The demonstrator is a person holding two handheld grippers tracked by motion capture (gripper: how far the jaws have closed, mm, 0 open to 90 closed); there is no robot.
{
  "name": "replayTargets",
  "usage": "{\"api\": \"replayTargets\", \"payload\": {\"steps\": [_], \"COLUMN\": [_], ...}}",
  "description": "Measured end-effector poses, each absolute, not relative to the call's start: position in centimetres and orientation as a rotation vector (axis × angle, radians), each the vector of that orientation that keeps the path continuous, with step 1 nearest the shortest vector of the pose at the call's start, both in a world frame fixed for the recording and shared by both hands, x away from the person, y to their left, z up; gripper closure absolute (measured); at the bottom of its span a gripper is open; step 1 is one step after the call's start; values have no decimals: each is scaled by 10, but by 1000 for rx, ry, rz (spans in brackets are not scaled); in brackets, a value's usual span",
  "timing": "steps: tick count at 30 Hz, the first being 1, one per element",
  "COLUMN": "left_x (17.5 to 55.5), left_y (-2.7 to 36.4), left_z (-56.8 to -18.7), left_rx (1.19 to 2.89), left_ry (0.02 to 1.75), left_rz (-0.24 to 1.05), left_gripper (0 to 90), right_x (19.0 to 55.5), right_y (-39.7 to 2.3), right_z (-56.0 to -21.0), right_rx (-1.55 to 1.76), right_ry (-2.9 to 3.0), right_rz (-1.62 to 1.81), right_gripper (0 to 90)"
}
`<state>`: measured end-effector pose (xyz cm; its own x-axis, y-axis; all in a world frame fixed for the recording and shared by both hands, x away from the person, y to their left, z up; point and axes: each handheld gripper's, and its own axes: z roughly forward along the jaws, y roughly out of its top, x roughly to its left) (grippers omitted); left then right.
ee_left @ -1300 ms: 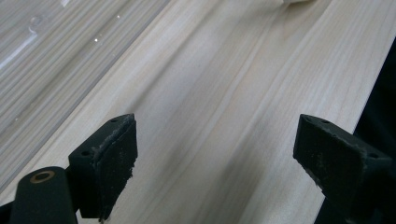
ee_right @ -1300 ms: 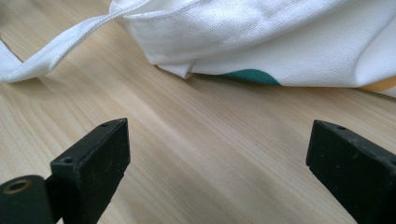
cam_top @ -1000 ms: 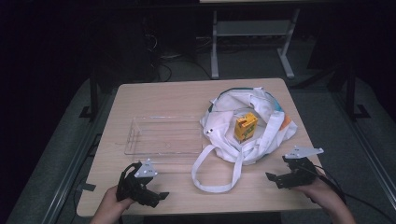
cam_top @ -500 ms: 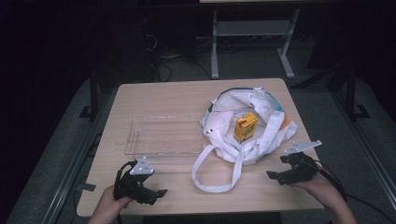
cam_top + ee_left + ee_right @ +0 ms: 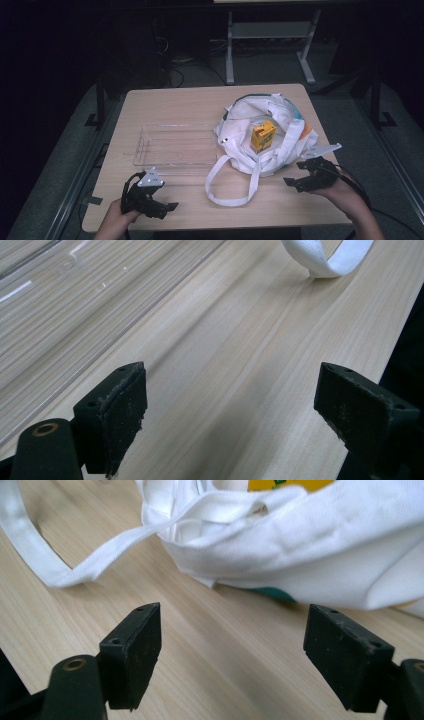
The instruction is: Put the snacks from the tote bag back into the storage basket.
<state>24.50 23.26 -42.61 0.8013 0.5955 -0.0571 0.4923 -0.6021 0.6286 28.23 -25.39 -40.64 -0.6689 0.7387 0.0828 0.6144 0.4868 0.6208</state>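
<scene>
Nearest me, my left gripper (image 5: 159, 205) sits low by the table's (image 5: 180, 102) front edge, its jaws spread wide over bare wood with nothing between them. My right gripper (image 5: 295, 182) hovers near the front right corner, angled inward toward the bag (image 5: 280, 117); its jaws have just been closing a little but stand apart and empty, with bare wood between them. Free tabletop lies between the two hands, crossed only by the bag's white strap (image 5: 227, 187) looping toward the front edge. Just beyond my left gripper lies a clear tray (image 5: 175, 145). The bag rests right of it, open, with a yellow carton (image 5: 263, 137) upright inside.
</scene>
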Motion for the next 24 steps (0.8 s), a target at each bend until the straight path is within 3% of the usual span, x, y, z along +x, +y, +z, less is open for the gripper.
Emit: {"api": "replayTargets", "payload": {"steps": [9, 16, 24], "left_x": [245, 246, 246], "left_y": [233, 233, 233], "left_z": [-426, -427, -428], "left_rx": [2334, 2336, 2345], "left_ry": [807, 809, 815], "left_rz": [207, 206, 197], "left_gripper": [133, 133, 133], "right_x": [290, 297, 305], "right_y": [-249, -247, -244], "right_z": [-395, -383, -377], "right_rx": [1150, 1154, 1142], "right_ry": [2542, 2525, 2521], "right_rz": [931, 932, 934], "right_gripper": [282, 385, 382]}}
